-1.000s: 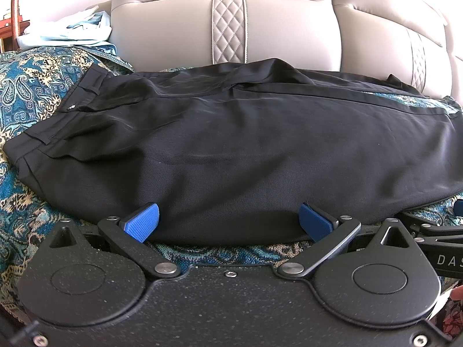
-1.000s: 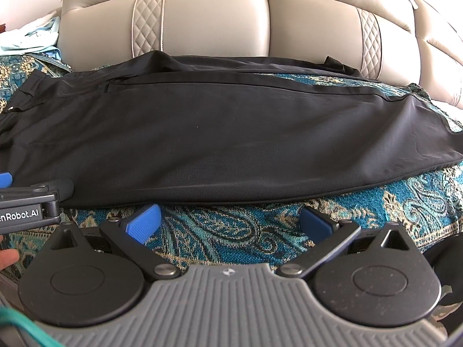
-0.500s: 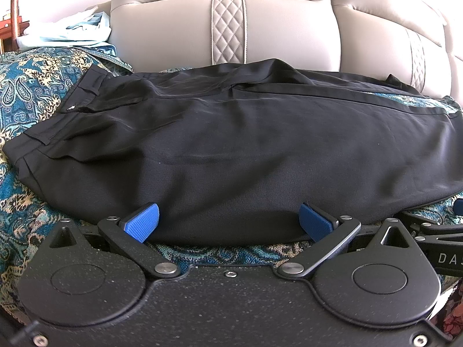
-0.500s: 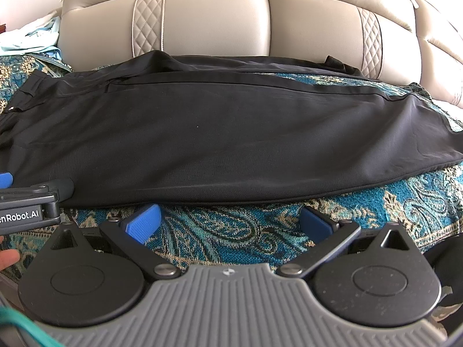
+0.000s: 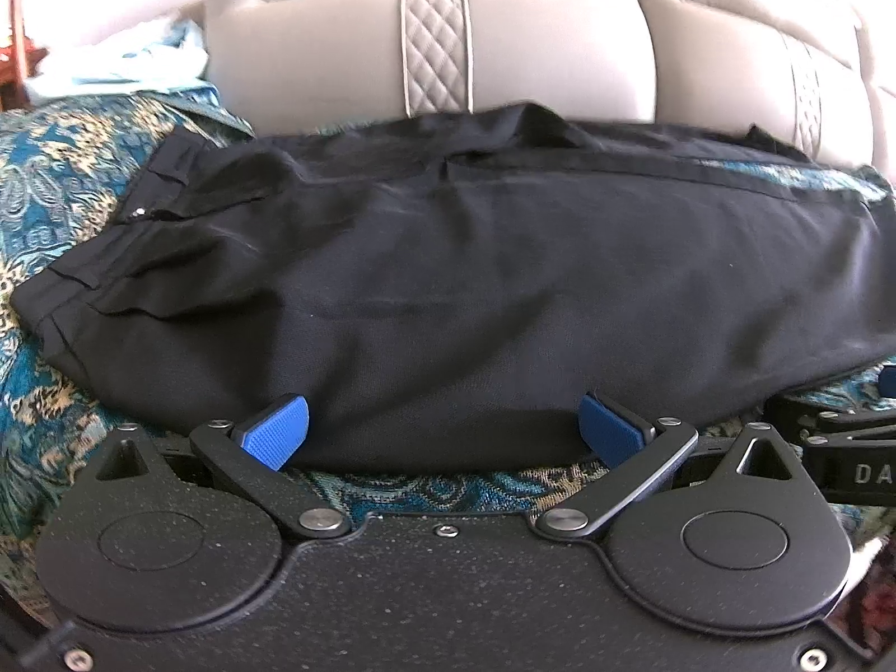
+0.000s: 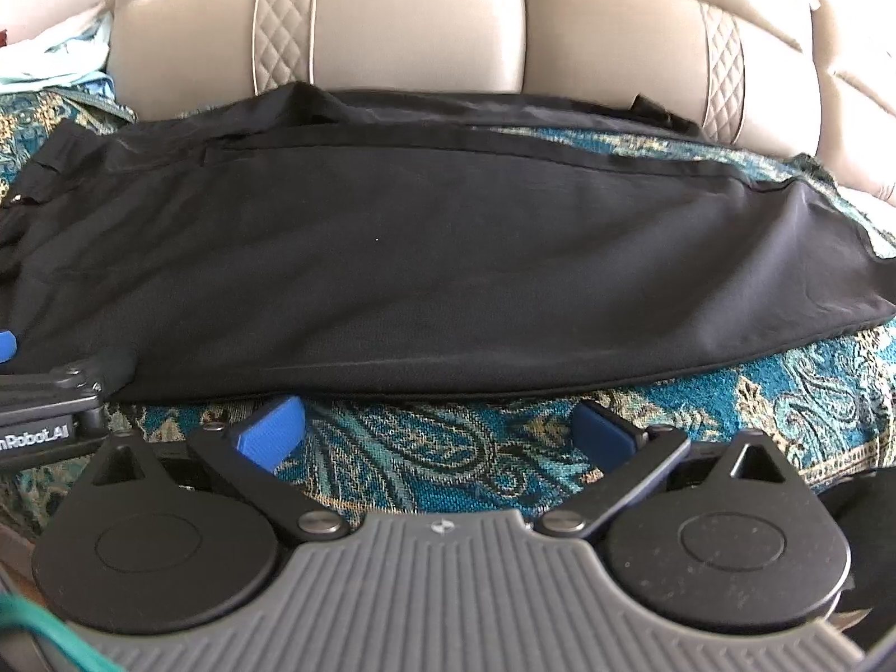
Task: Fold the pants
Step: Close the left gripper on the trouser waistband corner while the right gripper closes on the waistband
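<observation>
**Left wrist and right wrist views: black pants laid out on a covered sofa**

Black pants [image 5: 476, 280]: laid lengthwise across a teal paisley cover [image 6: 448, 448], waistband seen toward the left, legs run to the right. Folded once along the length, as far as can be judged through the blur.

Left gripper [image 5: 442, 431]: blue pads [image 5: 277, 431] spread wide, set at the near hem of the pants; contact with the cloth cannot be told.

Right gripper [image 6: 439, 428]: jaws likewise spread, nothing held, placed over the cover just short of the hem.

Beige sofa backrest [image 6: 414, 28]: seen behind the pants.

Pale blue cloth [image 5: 134, 64]: heaped at far left.
</observation>
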A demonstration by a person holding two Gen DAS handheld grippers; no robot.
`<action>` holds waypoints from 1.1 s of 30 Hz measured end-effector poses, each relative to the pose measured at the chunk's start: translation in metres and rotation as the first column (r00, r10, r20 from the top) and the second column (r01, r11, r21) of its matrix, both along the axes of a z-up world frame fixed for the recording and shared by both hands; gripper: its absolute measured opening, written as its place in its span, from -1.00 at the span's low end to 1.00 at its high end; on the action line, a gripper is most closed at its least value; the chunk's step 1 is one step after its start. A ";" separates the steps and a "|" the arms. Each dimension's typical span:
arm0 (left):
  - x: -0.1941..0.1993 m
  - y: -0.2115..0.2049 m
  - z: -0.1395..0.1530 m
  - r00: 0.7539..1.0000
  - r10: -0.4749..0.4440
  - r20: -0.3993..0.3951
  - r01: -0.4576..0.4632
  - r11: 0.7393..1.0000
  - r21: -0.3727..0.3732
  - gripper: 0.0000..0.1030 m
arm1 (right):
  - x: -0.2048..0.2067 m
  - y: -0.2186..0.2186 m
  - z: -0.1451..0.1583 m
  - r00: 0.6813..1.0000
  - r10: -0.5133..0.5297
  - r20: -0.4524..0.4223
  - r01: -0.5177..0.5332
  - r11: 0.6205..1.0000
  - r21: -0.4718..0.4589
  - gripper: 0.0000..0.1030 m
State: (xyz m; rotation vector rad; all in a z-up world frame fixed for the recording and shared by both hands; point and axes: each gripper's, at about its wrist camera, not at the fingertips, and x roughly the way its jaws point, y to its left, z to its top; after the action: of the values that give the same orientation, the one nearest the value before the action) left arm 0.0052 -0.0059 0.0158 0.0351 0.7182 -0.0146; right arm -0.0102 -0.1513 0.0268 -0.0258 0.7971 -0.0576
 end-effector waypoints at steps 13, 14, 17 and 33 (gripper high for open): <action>0.095 0.082 0.099 0.995 0.095 0.036 -0.089 0.985 -0.148 1.00 | 0.045 -0.013 0.046 0.983 0.090 0.157 -0.092 0.996 0.009 1.00; 0.114 0.091 0.104 0.992 0.127 0.025 -0.122 0.980 -0.157 1.00 | 0.054 -0.014 0.049 0.981 0.091 0.169 -0.094 0.996 0.009 1.00; 0.169 0.118 0.108 0.974 0.226 -0.020 -0.225 0.953 -0.203 1.00 | 0.084 -0.017 0.056 0.973 0.087 0.212 -0.094 0.995 0.021 1.00; 0.402 0.196 0.025 0.678 0.687 -0.261 -0.735 0.643 -0.216 0.99 | 0.177 -0.016 0.032 0.961 0.062 0.269 -0.068 0.998 0.014 1.00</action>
State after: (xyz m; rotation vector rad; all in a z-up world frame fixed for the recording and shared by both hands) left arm 0.4073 0.1898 0.0413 -0.5675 0.8421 0.6524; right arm 0.1673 -0.1671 0.0593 -0.0218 0.5243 0.0108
